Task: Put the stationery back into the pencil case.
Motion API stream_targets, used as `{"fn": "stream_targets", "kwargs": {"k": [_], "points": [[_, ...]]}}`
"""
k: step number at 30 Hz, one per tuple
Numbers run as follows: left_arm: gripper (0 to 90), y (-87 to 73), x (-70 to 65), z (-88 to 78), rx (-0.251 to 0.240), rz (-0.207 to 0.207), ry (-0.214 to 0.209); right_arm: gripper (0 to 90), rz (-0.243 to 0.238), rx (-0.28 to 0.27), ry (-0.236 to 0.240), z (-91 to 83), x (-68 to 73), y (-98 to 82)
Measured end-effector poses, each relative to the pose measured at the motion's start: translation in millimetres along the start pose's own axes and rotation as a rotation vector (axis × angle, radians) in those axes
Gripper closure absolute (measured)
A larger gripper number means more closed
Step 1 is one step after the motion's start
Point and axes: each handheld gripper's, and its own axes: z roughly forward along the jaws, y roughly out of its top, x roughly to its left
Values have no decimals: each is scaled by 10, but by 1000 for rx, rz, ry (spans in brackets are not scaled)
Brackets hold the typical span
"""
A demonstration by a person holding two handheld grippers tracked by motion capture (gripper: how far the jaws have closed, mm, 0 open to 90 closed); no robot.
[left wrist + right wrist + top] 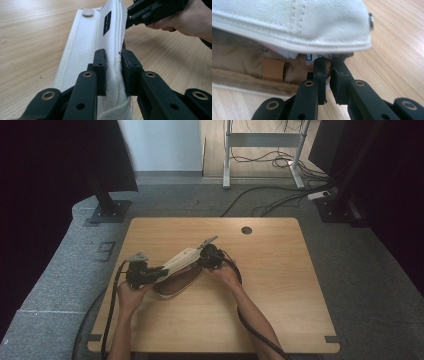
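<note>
Grey carpet lies all around the wooden surface, and cables trail behind it. From the high view, you hold a white bag off the wood, near the middle-left. Your left gripper has the near end and your right gripper is at the far end. Keep both hands level so the bag does not sag or twist.

Looking along the left gripper, its jaws are pinched tight on the bag's white edge, right beside the stitched seam. A round snap button and a small black label sit farther up. That grip looks good. Keep it firm and do not pull hard.

Looking along the right gripper, its jaws are closed almost all the way, just under the white flap, at the brown lining and a small tag. Something thin may be caught between them, but you cannot tell for sure. Check that you have the inner edge before you lift. Then, I think, open the bag slowly, one side each way.
</note>
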Motion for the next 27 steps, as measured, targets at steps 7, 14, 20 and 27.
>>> {"fn": "stream_targets", "kwargs": {"k": [7,14,20,27], "points": [[749,-6,4,6,8,0,-5,768,-13,3,1,64,42,22],[741,-12,-6,24,17,1,-9,681,5,-13,1,-62,-25,-29],[728,-28,-15,43,21,1,-17,581,5,-27,4,-165,-48,-82],[706,-60,-20,73,21,-5,-30,459,-10,-15,14,-231,-26,-113]]}}
